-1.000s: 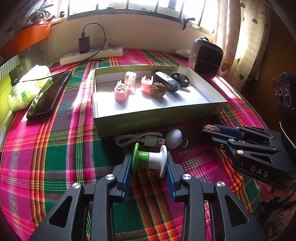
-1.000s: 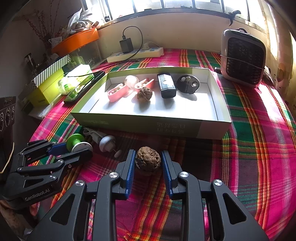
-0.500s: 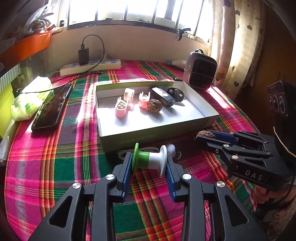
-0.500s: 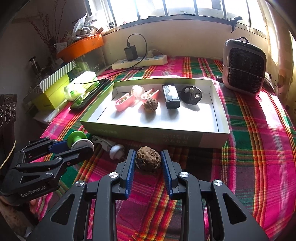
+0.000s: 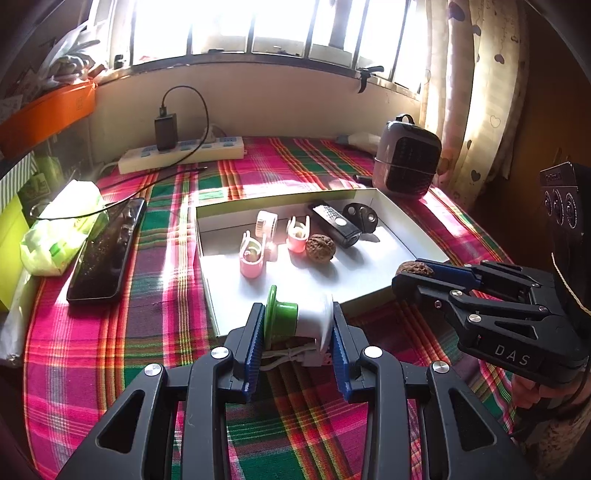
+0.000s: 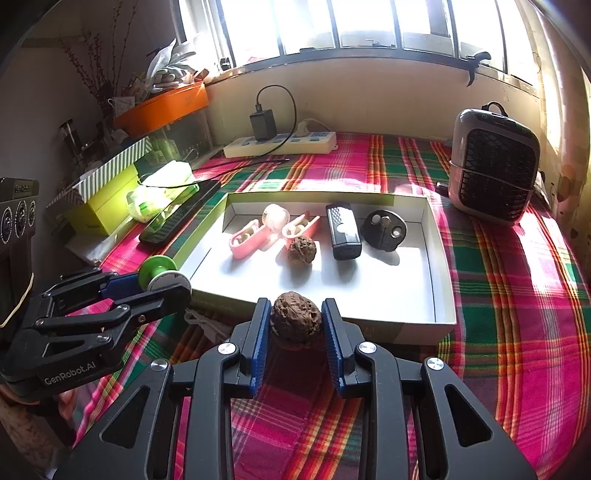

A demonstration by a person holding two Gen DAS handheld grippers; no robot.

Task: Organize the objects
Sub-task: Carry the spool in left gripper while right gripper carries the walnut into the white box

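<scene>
- A desk [image 5: 110,354] under a plaid cloth stands below a sunlit window [image 6: 369,22].
- On it lies a shallow box [image 6: 439,258], a heater [image 6: 495,170] just past its far right corner.
- Inside the box: two pink clips [image 6: 247,238], a walnut [image 6: 301,250], a black remote [image 6: 343,232], a round black disc [image 6: 384,230].
- A phone [image 5: 105,249] lies left of the box.
- The left hand-held gripper [image 5: 297,332] clamps a green-and-white spool [image 5: 295,315] at the box's near edge.
- The right hand-held gripper [image 6: 294,328] pinches a second walnut [image 6: 294,323] at the near wall.
</scene>
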